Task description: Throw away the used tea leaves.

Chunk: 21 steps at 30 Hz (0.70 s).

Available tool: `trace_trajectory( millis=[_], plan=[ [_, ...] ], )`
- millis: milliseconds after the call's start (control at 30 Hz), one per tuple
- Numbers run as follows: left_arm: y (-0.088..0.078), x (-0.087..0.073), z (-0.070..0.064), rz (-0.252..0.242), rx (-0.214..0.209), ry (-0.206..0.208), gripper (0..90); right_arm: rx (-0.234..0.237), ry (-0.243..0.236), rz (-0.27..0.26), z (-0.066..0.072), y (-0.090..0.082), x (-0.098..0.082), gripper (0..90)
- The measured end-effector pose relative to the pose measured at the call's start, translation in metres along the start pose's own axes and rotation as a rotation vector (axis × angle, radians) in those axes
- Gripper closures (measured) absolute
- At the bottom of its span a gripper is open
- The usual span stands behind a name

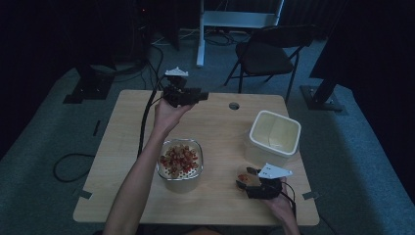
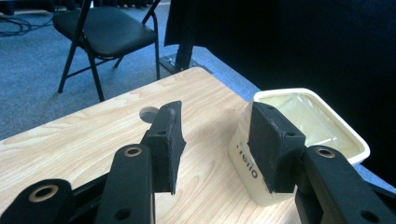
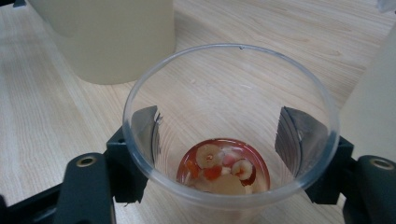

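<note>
Right gripper (image 3: 219, 154), at the table's near edge: jaws clamped on a clear plastic cup (image 3: 229, 121) holding a few red and pale fruit pieces. Beyond it, a cream rectangular tub (image 1: 274, 137). Left gripper (image 1: 183, 95), raised over the far table: jaws apart, nothing between.

Light wooden table (image 1: 132, 117) bearing cream tub (image 1: 272, 138), food-filled strainer bowl (image 1: 179, 165), clear cup (image 3: 229, 126).

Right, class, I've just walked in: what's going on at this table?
A person works two handheld grippers at a wooden table. The right gripper has its jaws around a clear cup with a few fruit pieces at the bottom. The left gripper is raised, open and empty. A strainer bowl of fruit pieces and an empty cream tub stand between them.
</note>
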State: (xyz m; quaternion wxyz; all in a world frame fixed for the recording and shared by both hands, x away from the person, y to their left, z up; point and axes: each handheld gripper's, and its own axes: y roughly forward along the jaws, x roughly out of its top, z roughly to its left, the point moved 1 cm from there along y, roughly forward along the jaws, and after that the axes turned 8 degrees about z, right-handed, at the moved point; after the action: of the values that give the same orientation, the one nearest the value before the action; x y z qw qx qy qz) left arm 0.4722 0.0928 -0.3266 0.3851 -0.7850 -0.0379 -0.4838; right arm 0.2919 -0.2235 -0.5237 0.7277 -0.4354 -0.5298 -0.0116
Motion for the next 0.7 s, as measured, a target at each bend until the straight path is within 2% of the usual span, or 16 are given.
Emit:
trace_trajectory(
  millis=[167,300,433,500,700],
  plan=[
    [-0.007,-0.007,0.002,-0.008,-0.022,0.016,55.9,0.012,0.002,-0.014,0.003,-0.004,0.008,31.4],
    [-0.015,-0.011,0.0,-0.005,-0.006,0.047,55.7,0.009,-0.004,-0.03,0.006,-0.01,0.022,31.6],
    [-0.021,-0.014,0.002,-0.016,-0.005,0.047,54.7,0.006,-0.009,-0.034,0.007,-0.015,0.033,31.5],
    [-0.026,-0.02,0.004,-0.02,-0.004,0.052,54.5,0.015,-0.023,-0.055,0.009,-0.02,0.048,31.5],
    [-0.035,-0.035,0.004,-0.029,-0.011,0.076,54.0,0.023,-0.038,-0.067,0.012,-0.023,0.075,31.9]
  ],
)
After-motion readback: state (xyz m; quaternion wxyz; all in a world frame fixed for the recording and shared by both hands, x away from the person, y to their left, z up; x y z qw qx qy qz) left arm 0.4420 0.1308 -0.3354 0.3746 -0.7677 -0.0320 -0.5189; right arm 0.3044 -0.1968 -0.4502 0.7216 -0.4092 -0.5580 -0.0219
